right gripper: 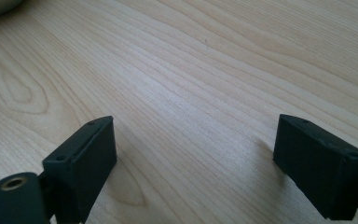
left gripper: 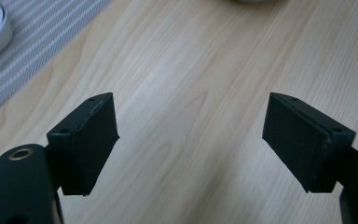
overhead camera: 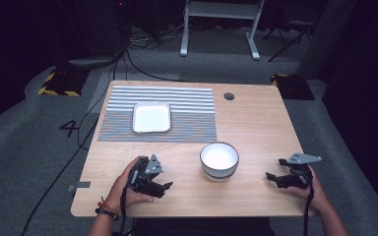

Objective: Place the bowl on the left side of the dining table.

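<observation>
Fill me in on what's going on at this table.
A person holds the left gripper and right gripper low over the wooden table, both open and empty. Between them stands a round white bowl with a dark band. Farther back, a square white plate rests on a striped grey placemat. Nothing is being handled.

The surface (overhead camera: 256, 123) is a pale wood-grain top with a small dark round hole (overhead camera: 229, 96) near its far edge. A grey striped mat (overhead camera: 187, 113) lies flat on the far left part, well ahead of the left gripper's fingers (overhead camera: 166, 186). On the mat sits a white square plate (overhead camera: 151, 117). A white bowl with a dark band (overhead camera: 219, 160) stands directly on the bare wood, between the two sets of fingers and slightly beyond them. The right gripper's fingers (overhead camera: 271, 177) are near the right edge, over bare wood. Both grippers rest low at the near edge.
</observation>
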Tool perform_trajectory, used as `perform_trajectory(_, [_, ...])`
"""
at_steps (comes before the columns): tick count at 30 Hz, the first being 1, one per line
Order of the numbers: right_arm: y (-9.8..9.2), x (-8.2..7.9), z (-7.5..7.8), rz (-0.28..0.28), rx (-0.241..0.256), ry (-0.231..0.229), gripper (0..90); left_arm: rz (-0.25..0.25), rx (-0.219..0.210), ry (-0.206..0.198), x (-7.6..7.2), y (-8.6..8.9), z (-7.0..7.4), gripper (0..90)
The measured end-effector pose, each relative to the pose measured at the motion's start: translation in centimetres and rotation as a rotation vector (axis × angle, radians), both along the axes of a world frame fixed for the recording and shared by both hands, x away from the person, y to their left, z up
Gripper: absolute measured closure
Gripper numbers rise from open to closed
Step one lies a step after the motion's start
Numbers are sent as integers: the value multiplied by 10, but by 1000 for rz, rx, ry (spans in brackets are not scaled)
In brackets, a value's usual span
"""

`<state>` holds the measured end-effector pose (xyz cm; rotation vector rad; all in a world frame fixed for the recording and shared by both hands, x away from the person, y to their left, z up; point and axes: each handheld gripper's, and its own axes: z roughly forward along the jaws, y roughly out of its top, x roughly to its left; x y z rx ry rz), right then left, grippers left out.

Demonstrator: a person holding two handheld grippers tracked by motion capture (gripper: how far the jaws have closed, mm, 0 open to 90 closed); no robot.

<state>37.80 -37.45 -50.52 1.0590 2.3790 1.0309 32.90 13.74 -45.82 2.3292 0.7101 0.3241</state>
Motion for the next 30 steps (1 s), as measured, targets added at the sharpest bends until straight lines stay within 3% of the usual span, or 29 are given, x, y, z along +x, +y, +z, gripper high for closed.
perform_trajectory(4, [0,0,0,-2,1,-1,133,-49,5,-40,7,-23,13,178])
perform_trajectory(11, [0,0,0,-2,1,-2,133,-128,12,-45,10,-45,22,178])
perform_trajectory(30, [0,0,0,-1,1,-2,133,-244,27,-85,10,-81,39,177])
